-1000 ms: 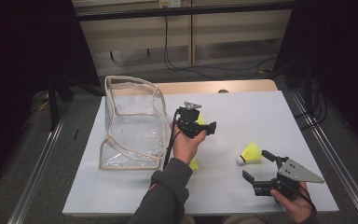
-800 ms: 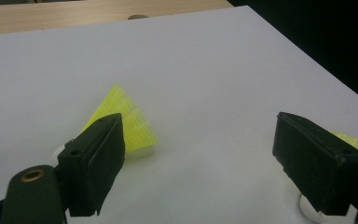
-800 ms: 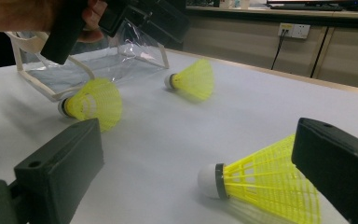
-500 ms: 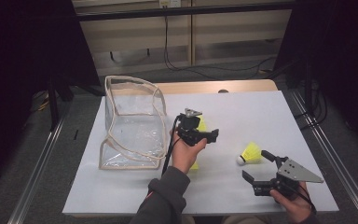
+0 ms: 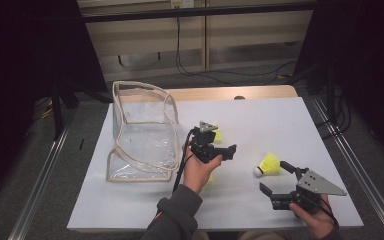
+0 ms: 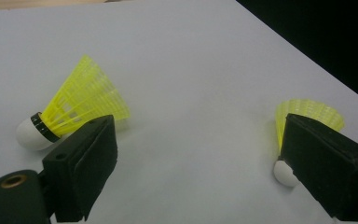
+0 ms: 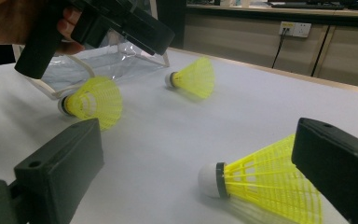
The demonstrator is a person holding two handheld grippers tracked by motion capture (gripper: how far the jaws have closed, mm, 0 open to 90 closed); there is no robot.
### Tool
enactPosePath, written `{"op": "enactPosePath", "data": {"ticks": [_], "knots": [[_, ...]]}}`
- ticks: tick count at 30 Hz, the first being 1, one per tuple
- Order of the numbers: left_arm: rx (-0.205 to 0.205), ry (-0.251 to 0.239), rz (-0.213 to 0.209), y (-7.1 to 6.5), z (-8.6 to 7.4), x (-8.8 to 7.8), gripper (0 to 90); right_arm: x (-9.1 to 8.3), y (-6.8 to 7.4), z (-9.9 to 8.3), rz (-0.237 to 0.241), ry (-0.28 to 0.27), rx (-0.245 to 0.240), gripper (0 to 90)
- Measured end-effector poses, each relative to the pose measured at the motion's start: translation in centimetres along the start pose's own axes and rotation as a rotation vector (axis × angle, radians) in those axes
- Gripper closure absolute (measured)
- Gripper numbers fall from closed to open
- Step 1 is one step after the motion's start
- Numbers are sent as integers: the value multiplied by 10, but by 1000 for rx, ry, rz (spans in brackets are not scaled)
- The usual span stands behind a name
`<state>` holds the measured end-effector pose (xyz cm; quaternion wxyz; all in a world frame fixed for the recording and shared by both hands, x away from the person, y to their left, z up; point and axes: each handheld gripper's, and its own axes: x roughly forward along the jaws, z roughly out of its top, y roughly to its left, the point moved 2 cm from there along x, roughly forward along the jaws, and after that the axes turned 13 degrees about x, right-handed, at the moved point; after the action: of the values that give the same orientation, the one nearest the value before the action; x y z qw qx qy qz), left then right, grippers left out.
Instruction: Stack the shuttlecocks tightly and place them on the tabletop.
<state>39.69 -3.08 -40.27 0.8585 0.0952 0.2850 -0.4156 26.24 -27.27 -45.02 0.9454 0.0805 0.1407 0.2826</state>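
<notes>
Jaws of the left gripper point(image 5: 228, 151) stand wide apart and have just been opening, with nothing between them but bare table. Its own view looks down on two yellow shuttlecocks, one at ten o'clock point(image 6: 70, 115) beyond the left jaw, the other point(image 6: 303, 122) at three o'clock, partly behind the right jaw. Neither touches a pad. The right gripper point(image 5: 276, 178) is also wide open and holds nothing; a third shuttlecock point(image 7: 261, 179) lies on its side just ahead of it, cork toward nine o'clock, its skirt running behind the right jaw, so contact there cannot be told.

In the high view that shuttlecock point(image 5: 268, 164) lies at four o'clock from the left gripper and at eleven o'clock from the right one. One shuttlecock point(image 5: 217, 135) peeks out at twelve o'clock of the left hand point(image 5: 198, 169), another at its six o'clock edge. A clear bag point(image 5: 142, 132) with beige trim stands open at nine o'clock of that hand, on the white table point(image 5: 280, 120).
</notes>
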Motion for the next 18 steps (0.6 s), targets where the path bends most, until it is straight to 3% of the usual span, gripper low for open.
{"op": "enactPosePath", "data": {"ticks": [18], "knots": [[26,-10,-81,-14,-8,-9,61,0,0,0,1,2,-1,14]]}}
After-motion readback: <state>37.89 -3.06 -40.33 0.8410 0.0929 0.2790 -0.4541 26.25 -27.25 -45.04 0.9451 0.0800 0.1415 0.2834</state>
